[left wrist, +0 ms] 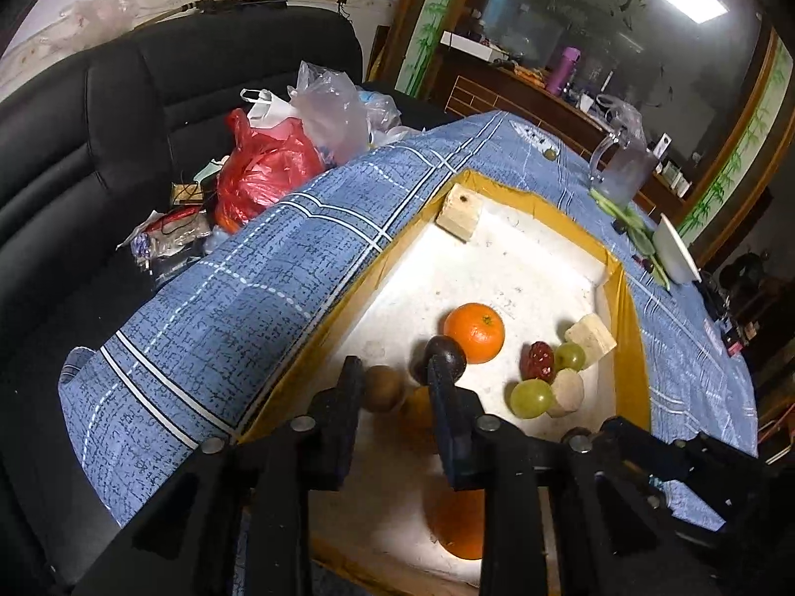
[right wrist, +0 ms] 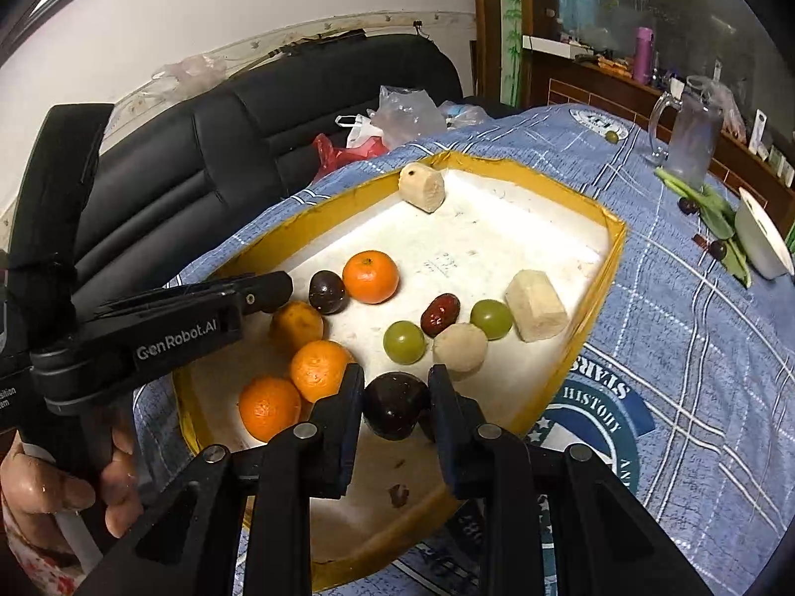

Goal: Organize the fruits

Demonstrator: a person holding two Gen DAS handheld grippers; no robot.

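Observation:
A yellow-rimmed white tray (right wrist: pixel 613 228) holds several oranges (right wrist: pixel 370 276), two green grapes (right wrist: pixel 405 341), a red date (right wrist: pixel 439 314), dark plums and pale wooden blocks (right wrist: pixel 536 305). My right gripper (right wrist: pixel 395 380) hangs over the tray's near side, its jaws closed against a dark plum (right wrist: pixel 395 405). My left gripper (left wrist: pixel 395 372) is open above the tray (left wrist: pixel 628 308), with a brown fruit (left wrist: pixel 382 387) between its fingers and a dark plum (left wrist: pixel 449 347) just past its right fingertip. It also shows in the right wrist view (right wrist: pixel 268 293), over an orange.
The tray sits on a blue checked tablecloth (right wrist: pixel 695 347). A glass jug (right wrist: pixel 693 144), a white bowl (right wrist: pixel 762 238), green leaves and small dark fruits lie at the back right. A black sofa (left wrist: pixel 124 124) with plastic bags (left wrist: pixel 268 164) stands to the left.

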